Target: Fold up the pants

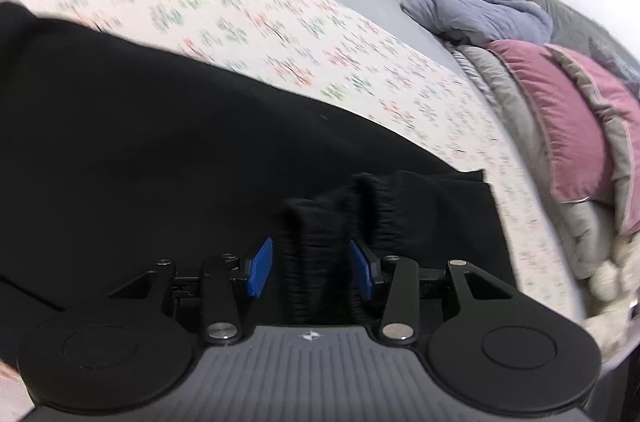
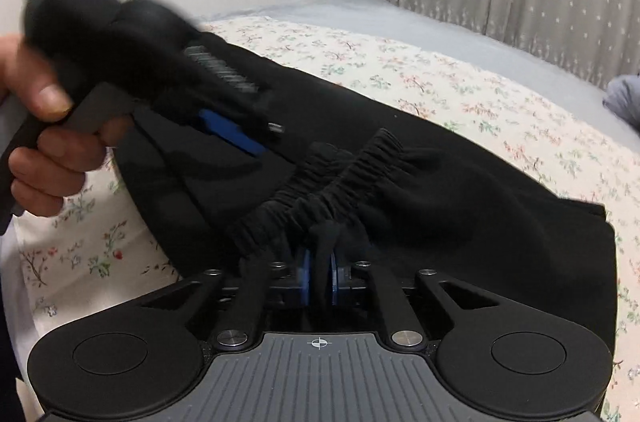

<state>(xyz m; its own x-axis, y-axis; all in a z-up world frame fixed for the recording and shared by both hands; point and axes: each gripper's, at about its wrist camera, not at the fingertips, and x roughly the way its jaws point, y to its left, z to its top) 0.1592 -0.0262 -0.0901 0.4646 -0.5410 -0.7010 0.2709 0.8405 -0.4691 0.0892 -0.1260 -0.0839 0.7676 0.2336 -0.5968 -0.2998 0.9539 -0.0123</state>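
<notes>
Bare floral sheet (image 1: 280, 34) beyond pants (image 1: 140, 126), pillows (image 1: 568, 126) blocking right

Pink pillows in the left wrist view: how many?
2. One pink pillow leans on the grey bedding at the right end of the bed; the second pink pillow is just behind it, partly covered. More may be hidden past the frame edge.

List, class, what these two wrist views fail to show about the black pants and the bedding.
- Pants legs: left wrist view, cut off by the left edge.
- Bedsheet print: left wrist view, motion blur.
- Waistband front or back: both views, black cloth bunched.
- Left gripper pads: right wrist view, blurred.
- Right gripper shuts on the waistband.
</notes>
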